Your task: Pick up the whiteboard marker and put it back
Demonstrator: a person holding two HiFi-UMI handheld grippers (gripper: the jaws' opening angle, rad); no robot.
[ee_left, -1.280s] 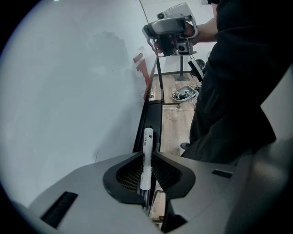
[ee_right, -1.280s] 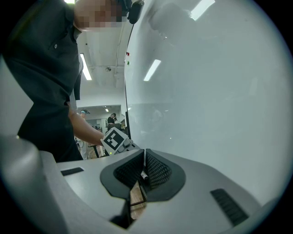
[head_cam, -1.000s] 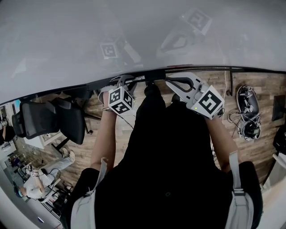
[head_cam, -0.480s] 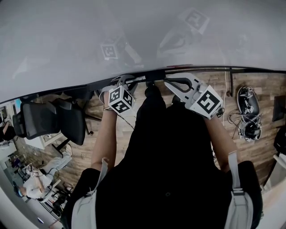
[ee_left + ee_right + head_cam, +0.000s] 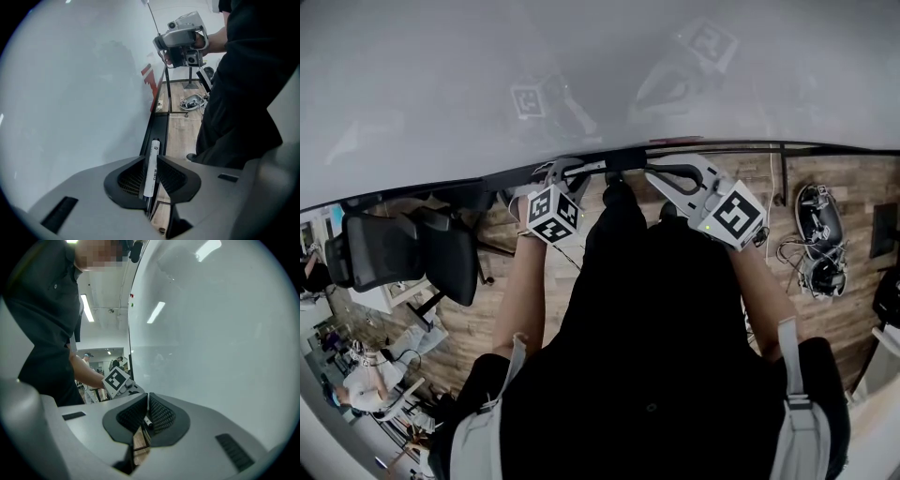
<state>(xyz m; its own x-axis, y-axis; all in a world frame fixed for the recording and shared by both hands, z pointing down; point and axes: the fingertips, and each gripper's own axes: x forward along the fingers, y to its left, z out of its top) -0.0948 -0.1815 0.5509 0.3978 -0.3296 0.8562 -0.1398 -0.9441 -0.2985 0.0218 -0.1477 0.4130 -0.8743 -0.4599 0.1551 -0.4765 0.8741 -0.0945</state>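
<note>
A large white whiteboard point(image 5: 487, 84) fills the background above a wood-plank floor point(image 5: 853, 187), with one black office chair point(image 5: 403, 248) at the left. There are two grippers. The left gripper point(image 5: 151, 160) has its jaws closed on the single white whiteboard marker point(image 5: 150, 176), held over the board's black tray point(image 5: 158, 124). The right gripper point(image 5: 147, 401) has its jaws nearly together; whether they grip anything is unclear. Neither has noticeably moved in the last second.
</note>
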